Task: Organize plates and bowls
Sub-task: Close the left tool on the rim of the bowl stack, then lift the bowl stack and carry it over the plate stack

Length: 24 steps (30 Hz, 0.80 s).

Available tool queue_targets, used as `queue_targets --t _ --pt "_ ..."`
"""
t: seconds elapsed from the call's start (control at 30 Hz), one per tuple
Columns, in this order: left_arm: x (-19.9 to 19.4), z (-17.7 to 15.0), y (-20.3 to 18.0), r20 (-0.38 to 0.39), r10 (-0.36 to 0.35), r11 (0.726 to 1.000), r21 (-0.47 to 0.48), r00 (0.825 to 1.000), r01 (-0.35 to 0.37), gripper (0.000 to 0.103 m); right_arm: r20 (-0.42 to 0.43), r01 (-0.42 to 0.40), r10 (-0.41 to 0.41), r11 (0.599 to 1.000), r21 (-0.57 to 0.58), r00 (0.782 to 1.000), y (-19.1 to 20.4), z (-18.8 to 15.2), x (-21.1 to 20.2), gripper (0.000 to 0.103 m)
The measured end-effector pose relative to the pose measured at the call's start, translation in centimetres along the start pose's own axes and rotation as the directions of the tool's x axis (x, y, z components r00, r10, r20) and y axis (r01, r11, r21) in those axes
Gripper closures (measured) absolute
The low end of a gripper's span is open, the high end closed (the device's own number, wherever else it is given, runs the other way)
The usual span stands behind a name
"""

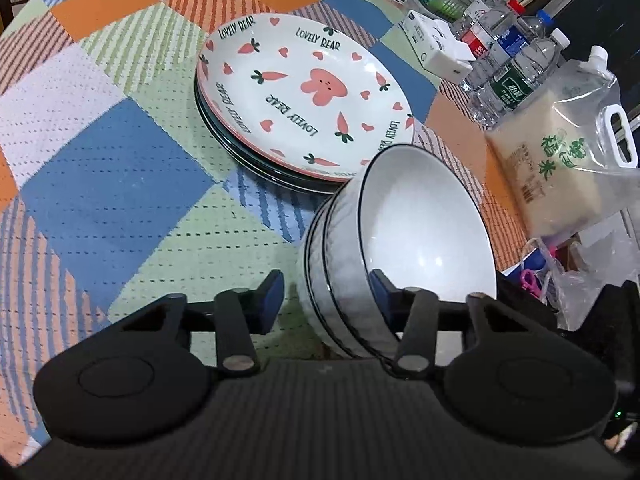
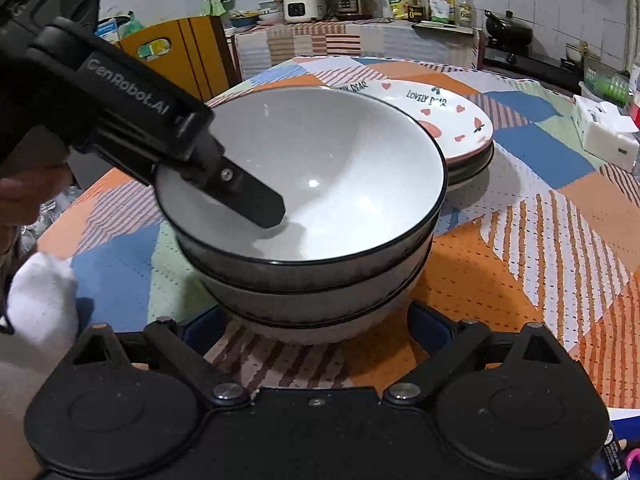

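Bowls are nested, now setting the stack down by the plates

We've got three bowls (image 2: 308, 216) nested into one stack that sits near the front of the patchwork surface (image 1: 120, 184), just beside the stack of plates (image 1: 304, 96) with the carrot-print one on top. Our left gripper (image 1: 328, 296) straddles the near wall of the bowl stack, one finger inside the top bowl and one outside; we can't tell whether the pads actually pinch it. The right gripper (image 2: 316, 320) has its fingers spread open either side of the stack's base, not clamped. Looks like the bowl step is nearly done: next we need to let go cleanly without tipping the stack into the plates.
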<state>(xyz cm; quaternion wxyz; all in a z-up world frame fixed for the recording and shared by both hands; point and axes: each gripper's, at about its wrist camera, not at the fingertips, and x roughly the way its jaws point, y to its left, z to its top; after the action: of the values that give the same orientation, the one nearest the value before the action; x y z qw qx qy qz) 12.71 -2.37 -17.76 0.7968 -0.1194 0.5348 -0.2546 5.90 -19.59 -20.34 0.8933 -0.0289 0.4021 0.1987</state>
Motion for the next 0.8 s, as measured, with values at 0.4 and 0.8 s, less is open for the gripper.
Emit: queue_targets --t 0.4,0.8 --pt "0.2 -0.2 0.4 -0.004 -0.039 0.999 -0.034 0.999 0.039 0.064 0.055 -0.018 0.017 1.000 0.008 0.998 0.4 0.1 1.4 0.003" --pt "0.1 -0.6 0.2 -0.027 -0.034 0.999 -0.033 0.999 0.033 0.063 0.120 0.024 -0.023 1.000 -0.010 0.992 1.3 -0.9 1.0 0.005"
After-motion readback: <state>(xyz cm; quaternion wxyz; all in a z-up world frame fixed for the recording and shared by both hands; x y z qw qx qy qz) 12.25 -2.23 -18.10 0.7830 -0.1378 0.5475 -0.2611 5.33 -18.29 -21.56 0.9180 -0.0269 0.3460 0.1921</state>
